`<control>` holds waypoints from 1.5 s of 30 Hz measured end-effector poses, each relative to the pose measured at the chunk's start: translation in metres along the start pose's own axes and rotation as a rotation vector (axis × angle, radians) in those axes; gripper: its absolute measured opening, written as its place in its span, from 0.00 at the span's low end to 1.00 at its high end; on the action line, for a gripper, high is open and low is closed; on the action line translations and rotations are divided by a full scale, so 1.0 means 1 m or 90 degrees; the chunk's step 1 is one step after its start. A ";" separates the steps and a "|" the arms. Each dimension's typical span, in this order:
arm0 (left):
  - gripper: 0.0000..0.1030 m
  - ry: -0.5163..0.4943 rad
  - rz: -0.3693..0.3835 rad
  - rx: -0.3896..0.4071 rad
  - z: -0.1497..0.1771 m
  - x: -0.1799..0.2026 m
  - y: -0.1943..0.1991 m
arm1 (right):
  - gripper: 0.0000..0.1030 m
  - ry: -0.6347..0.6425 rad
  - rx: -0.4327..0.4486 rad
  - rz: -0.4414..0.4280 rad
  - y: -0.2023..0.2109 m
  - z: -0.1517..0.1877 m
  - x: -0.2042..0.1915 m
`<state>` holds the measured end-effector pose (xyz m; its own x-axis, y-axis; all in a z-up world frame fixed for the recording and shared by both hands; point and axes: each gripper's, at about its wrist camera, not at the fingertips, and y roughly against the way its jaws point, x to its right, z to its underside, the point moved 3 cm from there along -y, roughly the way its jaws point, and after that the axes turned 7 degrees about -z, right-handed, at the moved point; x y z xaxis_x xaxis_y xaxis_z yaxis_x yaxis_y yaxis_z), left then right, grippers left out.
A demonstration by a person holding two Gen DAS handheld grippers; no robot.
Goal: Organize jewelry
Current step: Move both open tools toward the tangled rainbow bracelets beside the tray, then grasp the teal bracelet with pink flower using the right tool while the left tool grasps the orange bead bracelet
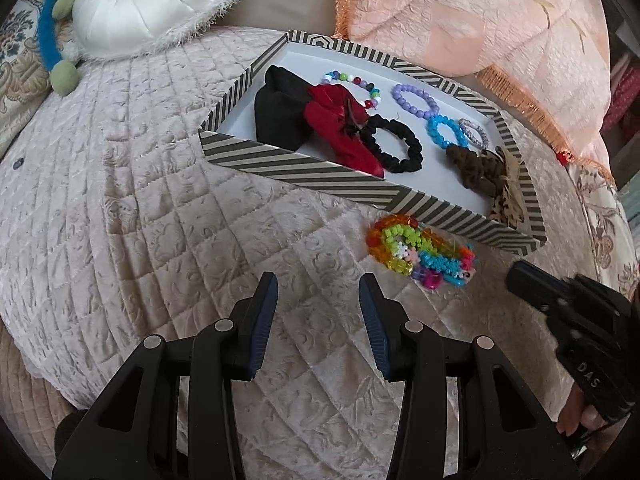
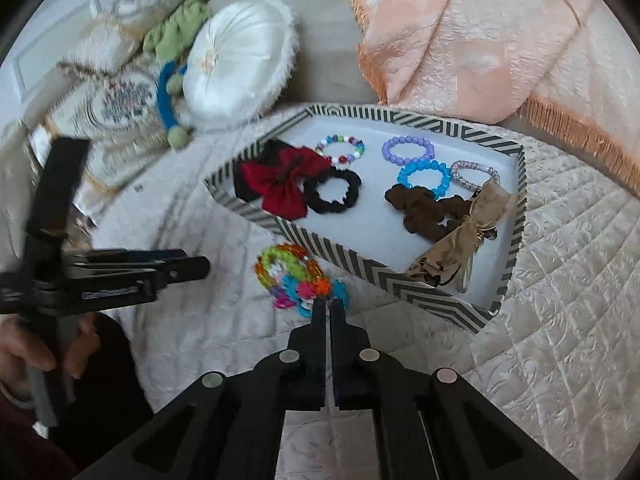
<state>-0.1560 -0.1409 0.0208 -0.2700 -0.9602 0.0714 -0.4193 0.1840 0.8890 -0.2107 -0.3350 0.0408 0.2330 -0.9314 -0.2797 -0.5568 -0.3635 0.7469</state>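
Observation:
A pile of colourful plastic bead bracelets (image 1: 420, 252) (image 2: 296, 276) lies on the quilt just outside the striped box (image 1: 280, 164) (image 2: 360, 268). Inside the box are a red bow (image 1: 340, 120), a black scrunchie (image 1: 394, 144), purple (image 1: 416, 100) and blue bead bracelets (image 1: 444, 132), and a brown scrunchie (image 1: 476, 168). My left gripper (image 1: 318, 292) (image 2: 204, 266) hangs open over bare quilt, left of the pile. My right gripper (image 2: 328, 306) (image 1: 514, 276) is shut, its tips at the pile's near edge, with nothing visibly clamped.
The box sits on a pale quilted bedspread (image 1: 140, 200). A white round cushion (image 1: 152, 8) and a green-and-blue soft toy (image 1: 64, 76) lie behind on the left. A peach fringed blanket (image 1: 480, 20) rises behind the box. A person's hand (image 2: 24, 352) holds the left gripper's handle.

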 end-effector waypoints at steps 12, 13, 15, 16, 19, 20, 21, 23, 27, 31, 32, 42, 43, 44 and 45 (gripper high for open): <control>0.40 0.027 -0.001 -0.008 -0.001 -0.017 -0.006 | 0.32 -0.109 -0.025 -0.050 -0.032 -0.005 0.000; 0.40 0.025 -0.001 -0.010 0.000 -0.017 -0.007 | 0.32 -0.123 -0.027 -0.044 -0.035 -0.006 0.002; 0.40 0.024 0.000 -0.011 0.001 -0.016 -0.007 | 0.32 -0.154 -0.033 -0.037 -0.042 -0.006 0.006; 0.40 0.024 0.000 -0.011 0.001 -0.016 -0.008 | 0.32 -0.167 -0.033 -0.036 -0.044 -0.006 0.009; 0.40 0.025 -0.002 -0.009 0.000 -0.017 -0.006 | 0.22 -0.195 -0.010 -0.042 -0.046 -0.005 0.015; 0.40 0.025 -0.002 -0.008 -0.001 -0.017 -0.006 | 0.11 -0.192 -0.010 -0.036 -0.045 -0.005 0.015; 0.40 0.026 -0.002 -0.006 -0.002 -0.018 -0.005 | 0.10 -0.186 -0.006 -0.033 -0.043 -0.004 0.014; 0.40 0.028 -0.003 -0.004 -0.003 -0.018 -0.004 | 0.00 -0.176 0.016 -0.038 -0.032 -0.004 0.012; 0.40 0.028 0.002 -0.005 -0.004 -0.014 -0.003 | 0.00 -0.160 0.065 -0.051 0.004 -0.009 0.009; 0.40 0.019 0.008 -0.006 -0.005 -0.005 -0.002 | 0.00 -0.137 0.083 -0.044 0.031 -0.013 0.011; 0.40 0.017 0.009 -0.006 -0.004 -0.003 -0.002 | 0.00 -0.132 0.076 -0.041 0.030 -0.014 0.010; 0.40 0.025 0.002 -0.012 -0.004 -0.011 -0.006 | 0.38 -0.181 0.011 -0.038 -0.026 -0.006 0.018; 0.40 0.024 0.002 -0.012 -0.004 -0.011 -0.006 | 0.38 -0.184 0.005 -0.026 -0.034 -0.007 0.021; 0.40 0.023 0.002 -0.012 -0.004 -0.011 -0.006 | 0.38 -0.188 -0.001 -0.024 -0.038 -0.008 0.023; 0.40 0.023 0.002 -0.013 -0.004 -0.011 -0.006 | 0.38 -0.193 -0.008 -0.027 -0.045 -0.008 0.026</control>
<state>-0.1472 -0.1318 0.0164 -0.2399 -0.9666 0.0904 -0.4007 0.1834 0.8977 -0.1732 -0.3426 0.0046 0.0053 -0.8792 -0.4765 -0.5418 -0.4030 0.7376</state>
